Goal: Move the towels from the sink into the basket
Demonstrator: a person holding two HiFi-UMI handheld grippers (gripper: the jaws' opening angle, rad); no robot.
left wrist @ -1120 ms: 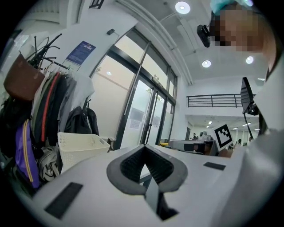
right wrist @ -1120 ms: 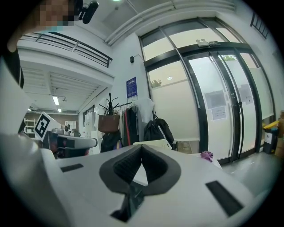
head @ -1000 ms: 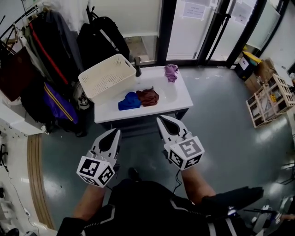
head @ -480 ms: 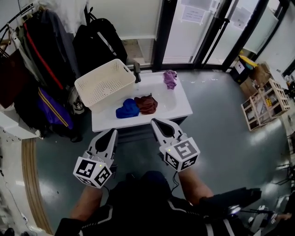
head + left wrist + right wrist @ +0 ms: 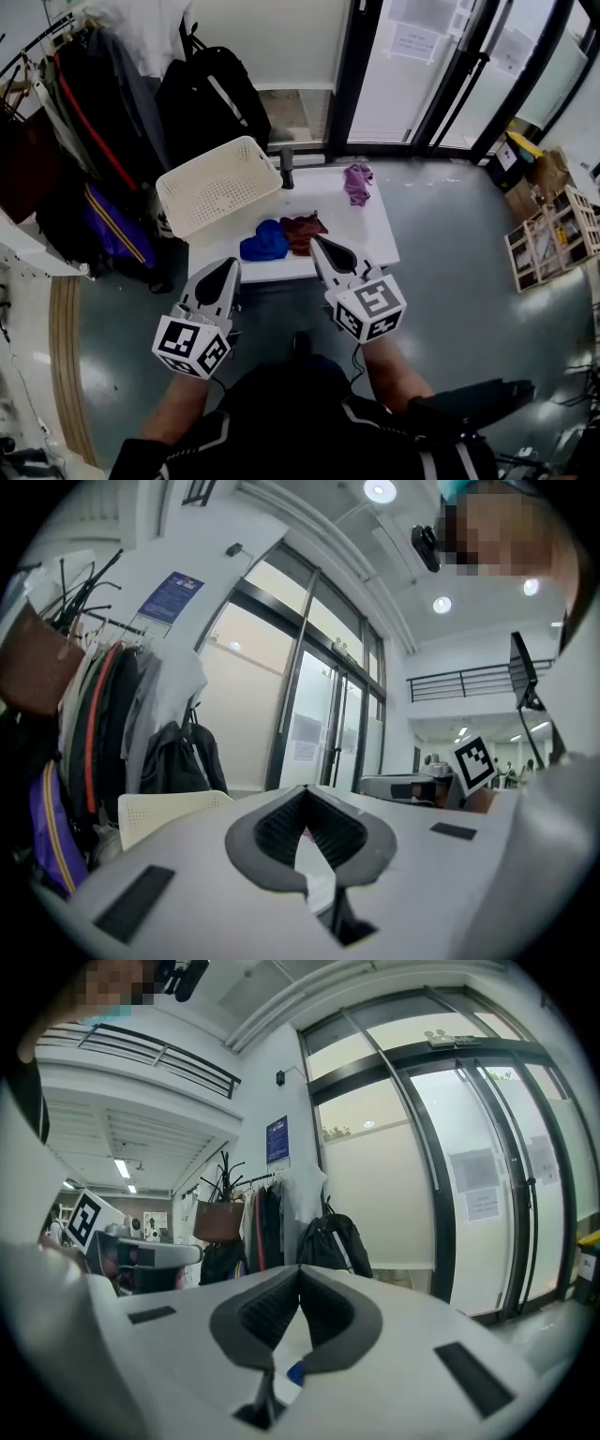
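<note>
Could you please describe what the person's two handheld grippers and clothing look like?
Both the left gripper and the right gripper have light grey tapering shells with dark grey ribbed pads. Each carries a white cube printed with black square markers. A thin black cable trails from the right one. The person wears a black top with pale seam lines.

basket [image 5: 217,192]: left of sink [image 5: 330,204] | towels [image 5: 265,244]: in sink

The left gripper [image 5: 306,791] has its jaws closed tip to tip, a white basket [image 5: 173,808] to its left, glass doors [image 5: 323,728] far beyond.
</note>
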